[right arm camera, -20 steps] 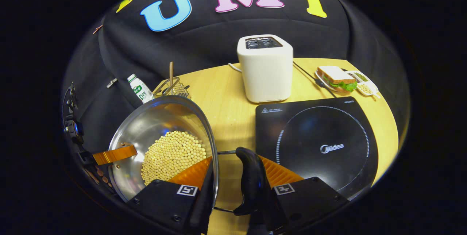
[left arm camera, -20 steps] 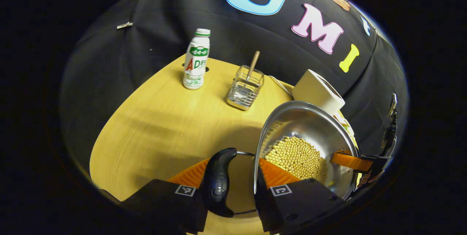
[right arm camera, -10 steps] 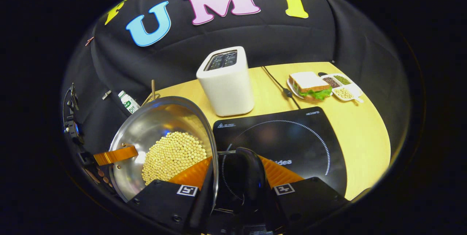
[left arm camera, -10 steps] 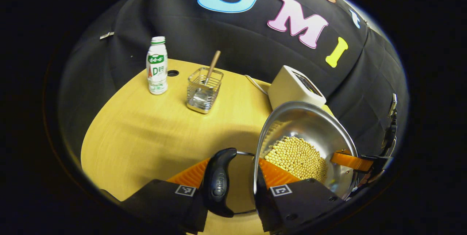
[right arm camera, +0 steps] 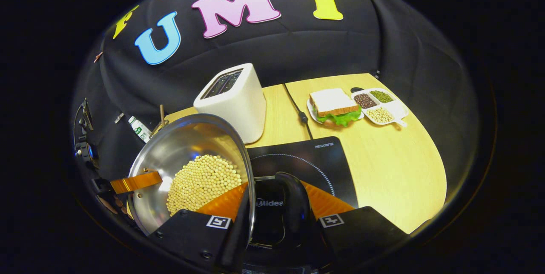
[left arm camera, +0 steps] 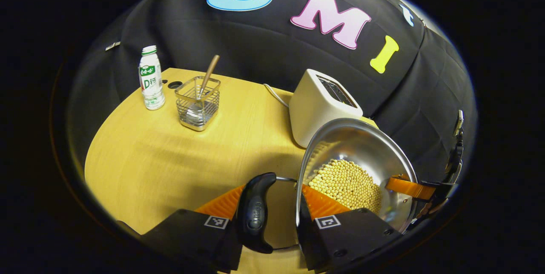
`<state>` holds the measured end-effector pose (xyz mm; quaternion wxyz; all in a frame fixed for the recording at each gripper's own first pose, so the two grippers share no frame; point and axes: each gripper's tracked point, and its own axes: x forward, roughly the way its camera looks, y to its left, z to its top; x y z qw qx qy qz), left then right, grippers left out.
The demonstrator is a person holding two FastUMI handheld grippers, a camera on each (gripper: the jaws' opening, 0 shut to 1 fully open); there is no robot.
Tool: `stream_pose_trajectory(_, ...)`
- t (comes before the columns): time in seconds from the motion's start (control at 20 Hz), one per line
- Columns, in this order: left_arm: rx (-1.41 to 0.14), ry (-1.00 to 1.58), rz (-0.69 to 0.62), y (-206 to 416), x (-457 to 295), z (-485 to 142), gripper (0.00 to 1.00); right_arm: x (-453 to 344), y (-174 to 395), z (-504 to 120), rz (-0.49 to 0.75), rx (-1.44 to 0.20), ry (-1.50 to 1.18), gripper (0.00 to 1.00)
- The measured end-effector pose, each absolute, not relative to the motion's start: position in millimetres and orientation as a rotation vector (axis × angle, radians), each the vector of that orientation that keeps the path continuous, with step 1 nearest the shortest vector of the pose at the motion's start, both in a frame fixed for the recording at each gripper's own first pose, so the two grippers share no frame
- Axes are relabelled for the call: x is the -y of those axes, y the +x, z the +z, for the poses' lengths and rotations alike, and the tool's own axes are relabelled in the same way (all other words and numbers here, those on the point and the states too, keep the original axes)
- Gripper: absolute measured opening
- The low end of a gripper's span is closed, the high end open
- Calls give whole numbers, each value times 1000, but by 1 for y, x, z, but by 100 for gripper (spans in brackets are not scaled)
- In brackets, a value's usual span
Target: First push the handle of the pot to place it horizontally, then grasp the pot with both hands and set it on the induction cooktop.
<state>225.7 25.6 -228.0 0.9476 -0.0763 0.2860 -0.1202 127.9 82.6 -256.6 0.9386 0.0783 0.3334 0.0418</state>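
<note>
I hold the pot (left arm camera: 362,155) between my two grippers, above the table (left arm camera: 170,150), with soybeans (left arm camera: 347,182) piled inside it. The left gripper (left arm camera: 272,199) reaches forward and slightly downward; its orange fingers (left arm camera: 223,201) stand on both sides of the pot's rim and the black side handle (left arm camera: 254,212), one finger inside the pot, one outside. I cannot tell if both fingers really press, though the jaws look narrowed around the rim and handle. The right gripper (right arm camera: 274,199) has the same pose on the opposite side, around the other black handle (right arm camera: 294,206). In the right gripper view, the induction cooktop (right arm camera: 315,159) lies directly beneath that handle and beside the pot. The white toaster (right arm camera: 232,99) stands just behind the cooktop, and the sandwich plate (right arm camera: 334,106) is further to the right of it.
</note>
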Motion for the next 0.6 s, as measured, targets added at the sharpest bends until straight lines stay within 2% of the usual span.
stream_pose_trajectory(0.05,-584,-157,-247,227,-18,-230,59,-76,130,-256,82,-679,159,60)
stream_pose_trajectory(0.1,-587,-159,-249,229,-10,-232,59,-68,132,-257,79,-678,158,55)
stream_pose_trajectory(0.15,-587,-161,-254,230,-3,-233,59,-61,135,-256,75,-676,157,60)
stream_pose_trajectory(0.3,-591,-162,-266,236,17,-239,59,-41,139,-258,60,-679,157,60)
stream_pose_trajectory(0.35,-593,-164,-270,238,24,-241,59,-35,140,-259,54,-680,158,55)
stream_pose_trajectory(0.4,-597,-163,-274,238,29,-243,59,-29,140,-260,48,-682,157,60)
stream_pose_trajectory(0.6,-611,-165,-288,242,51,-252,59,-8,141,-264,28,-690,162,60)
